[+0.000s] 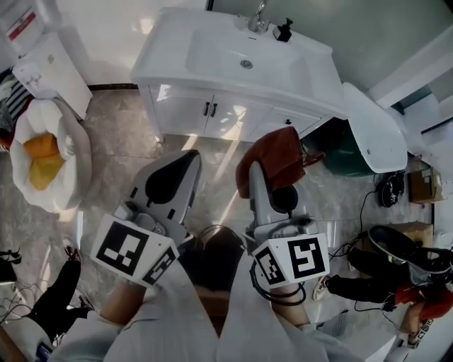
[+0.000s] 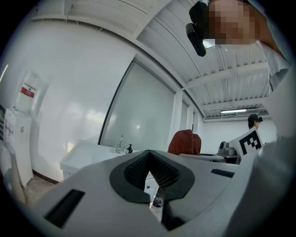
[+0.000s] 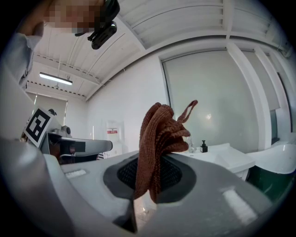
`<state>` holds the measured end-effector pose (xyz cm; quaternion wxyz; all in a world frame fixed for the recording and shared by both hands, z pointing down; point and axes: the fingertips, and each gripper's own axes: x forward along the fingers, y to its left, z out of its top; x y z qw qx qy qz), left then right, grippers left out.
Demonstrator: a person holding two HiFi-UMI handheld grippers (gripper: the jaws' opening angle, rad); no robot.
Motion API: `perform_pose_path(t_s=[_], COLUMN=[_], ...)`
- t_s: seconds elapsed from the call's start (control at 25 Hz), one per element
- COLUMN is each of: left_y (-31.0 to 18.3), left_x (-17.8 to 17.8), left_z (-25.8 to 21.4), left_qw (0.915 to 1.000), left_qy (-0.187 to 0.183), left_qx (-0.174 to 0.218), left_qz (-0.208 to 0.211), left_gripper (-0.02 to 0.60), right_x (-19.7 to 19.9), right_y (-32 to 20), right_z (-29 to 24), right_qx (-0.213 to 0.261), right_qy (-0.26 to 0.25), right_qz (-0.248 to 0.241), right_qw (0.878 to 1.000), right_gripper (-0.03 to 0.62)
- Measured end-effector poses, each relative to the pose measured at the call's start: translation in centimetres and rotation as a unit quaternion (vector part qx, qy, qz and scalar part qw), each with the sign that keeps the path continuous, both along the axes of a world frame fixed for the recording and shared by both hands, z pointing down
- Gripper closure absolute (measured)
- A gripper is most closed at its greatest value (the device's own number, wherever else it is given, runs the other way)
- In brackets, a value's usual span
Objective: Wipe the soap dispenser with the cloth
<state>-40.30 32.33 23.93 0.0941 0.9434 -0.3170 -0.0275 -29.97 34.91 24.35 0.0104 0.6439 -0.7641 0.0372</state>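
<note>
The black soap dispenser stands at the back of the white sink vanity, beside the faucet. It shows small and far off in the left gripper view and the right gripper view. My right gripper is shut on a rust-brown cloth, which stands bunched above the jaws and well short of the vanity. The left gripper hovers alongside it, jaws shut with nothing between them. The cloth also shows from the left.
The vanity's cabinet doors face me over a marble-look floor. A white bag with orange items sits at the left. A white toilet lid and a green bin are at the right. Cables and a person are at the lower right.
</note>
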Motion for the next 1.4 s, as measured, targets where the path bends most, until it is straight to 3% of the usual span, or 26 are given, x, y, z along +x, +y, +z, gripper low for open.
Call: perform_pose_path(t_s=[0.52, 1.4], left_y=[-0.8, -6.4], left_x=[3.1, 19.2], left_z=[0.5, 0.4], left_qw=[0.9999, 0.9996], left_qy=[-0.002, -0.013], left_qx=[-0.006, -0.012], left_qz=[0.015, -0.024], left_gripper=[0.584, 0.584], right_x=[3.2, 19.6], right_y=[-0.3, -7.0], right_z=[0.5, 1.0], right_qx=[-0.003, -0.018], right_qy=[-0.002, -0.014], right_qz=[0.019, -0.024], right_qw=[1.000, 0.999], right_gripper=[0.539, 0.539])
